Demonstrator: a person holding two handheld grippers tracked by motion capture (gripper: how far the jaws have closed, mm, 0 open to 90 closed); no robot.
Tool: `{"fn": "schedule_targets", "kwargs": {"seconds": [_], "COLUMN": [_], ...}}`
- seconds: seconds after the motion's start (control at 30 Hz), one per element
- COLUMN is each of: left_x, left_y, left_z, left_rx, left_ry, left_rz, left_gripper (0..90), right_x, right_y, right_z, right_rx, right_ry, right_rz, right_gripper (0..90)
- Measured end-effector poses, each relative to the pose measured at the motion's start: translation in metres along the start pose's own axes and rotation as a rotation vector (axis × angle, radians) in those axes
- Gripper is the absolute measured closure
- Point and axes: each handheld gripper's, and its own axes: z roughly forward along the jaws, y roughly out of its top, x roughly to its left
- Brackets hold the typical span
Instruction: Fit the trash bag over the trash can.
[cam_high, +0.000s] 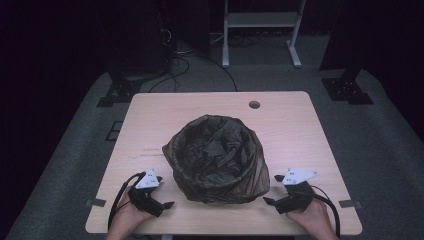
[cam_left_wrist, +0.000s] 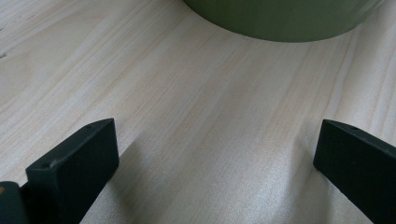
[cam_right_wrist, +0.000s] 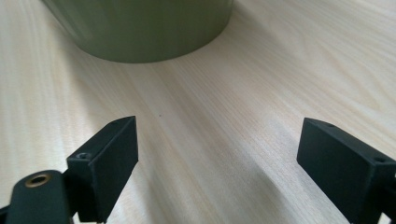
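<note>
1. nearest the high view's camera, the person's two hands are resting at the near edge of the table (cam_high: 300, 107), each one holding a gripper.
2. the left gripper (cam_high: 167, 204) is sitting at the near left, its jaws pointing right and a little away, toward the foot of the bin (cam_high: 216, 159).
3. the right gripper (cam_high: 271, 190) is sitting at the near right, its jaws pointing left toward the same bin.
4. the bin is standing upright in the middle of the table, between the two grippers, and a dark bag (cam_high: 212, 145) is lining it, crumpled inside and draping over the rim down the sides.
5. in the left gripper view the jaws are standing wide apart, holding nothing, with bare wood between them; the bin's green wall (cam_left_wrist: 280, 21) is lying ahead, up and slightly right, not touching.
6. in the right gripper view the jaws are likewise spread wide and empty; the green wall (cam_right_wrist: 140, 28) is lying ahead and to the left, apart from them.
7. both grippers are looking about equally near the bin, so neither is having a clear advantage.
8. the bag's draped edge is sitting higher than the jaws, so any grab at it is probably calling for lifting the grippers first, then closing in from both sides.
</note>
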Motion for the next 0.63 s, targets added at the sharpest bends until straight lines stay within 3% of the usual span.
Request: {"fn": "schedule_targets", "kwargs": {"seconds": [0.23, 0.33, 0.63], "left_x": [0.0, 0.0, 0.0], "left_y": [0.0, 0.0, 0.0], "left_z": [0.0, 0.0, 0.0], "left_rx": [0.0, 0.0, -0.001], "left_ry": [0.0, 0.0, 0.0], "left_rz": [0.0, 0.0, 0.001], "left_gripper": [0.0, 0.0, 0.0], "right_x": [0.001, 0.0, -0.001], "right_y": [0.0, 0.0, -0.001], "right_z": [0.012, 0.017, 0.017], "right_rx": [0.033, 0.075, 0.074], "right_ry": [-0.008, -0.009, -0.005], "right_rz": [-0.013, -0.006, -0.001], "right_gripper": [11.7, 11.4, 11.2]}}
